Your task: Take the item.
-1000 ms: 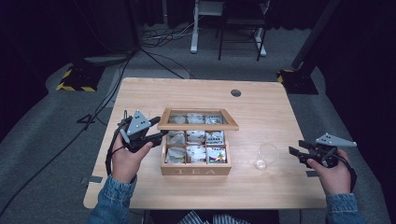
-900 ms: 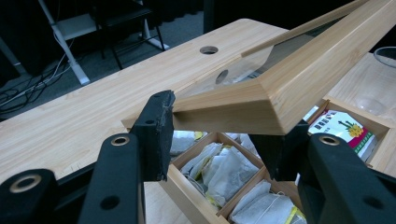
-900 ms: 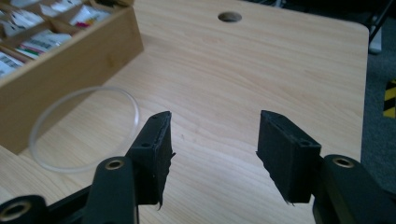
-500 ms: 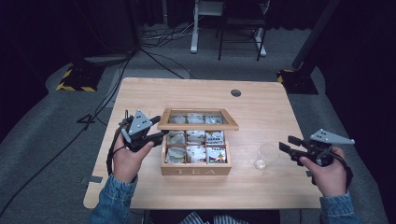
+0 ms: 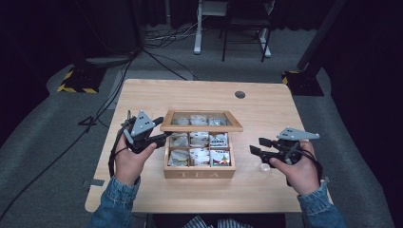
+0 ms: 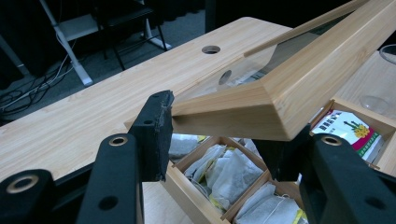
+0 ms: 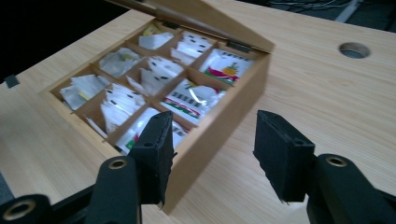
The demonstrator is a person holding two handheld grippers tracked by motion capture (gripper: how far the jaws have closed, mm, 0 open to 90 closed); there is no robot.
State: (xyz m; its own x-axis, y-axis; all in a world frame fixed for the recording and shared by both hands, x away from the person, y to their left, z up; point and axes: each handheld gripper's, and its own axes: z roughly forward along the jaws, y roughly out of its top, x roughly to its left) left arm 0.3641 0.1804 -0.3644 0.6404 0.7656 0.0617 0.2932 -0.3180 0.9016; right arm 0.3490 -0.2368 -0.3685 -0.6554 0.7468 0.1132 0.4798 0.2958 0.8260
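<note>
Since a moment ago, my right hand [image 5: 298, 167] has slid in from the table's right edge toward the tea box [image 5: 199, 167], and my left hand [image 5: 128, 159] has stayed where it was. My left arm comes up from the near edge, and my left gripper [image 5: 161, 137] points right, at the box's left side. Its jaws are closed on the front left corner of the wooden lid [image 6: 261, 105], one jaw above and one below. The lid is lifted and tilts up toward the far edge, with glass in its frame. My right gripper [image 5: 255, 146] points left, just beside the box's right wall but not touching it. Its jaws stand wide apart with nothing between them. The box sits in the middle of the table [image 5: 266, 107], close to the near edge. Tea bags [image 7: 156, 70] lie in its little compartments. A small clear cup [image 5: 264, 167] stands on the table under my right hand.
</note>
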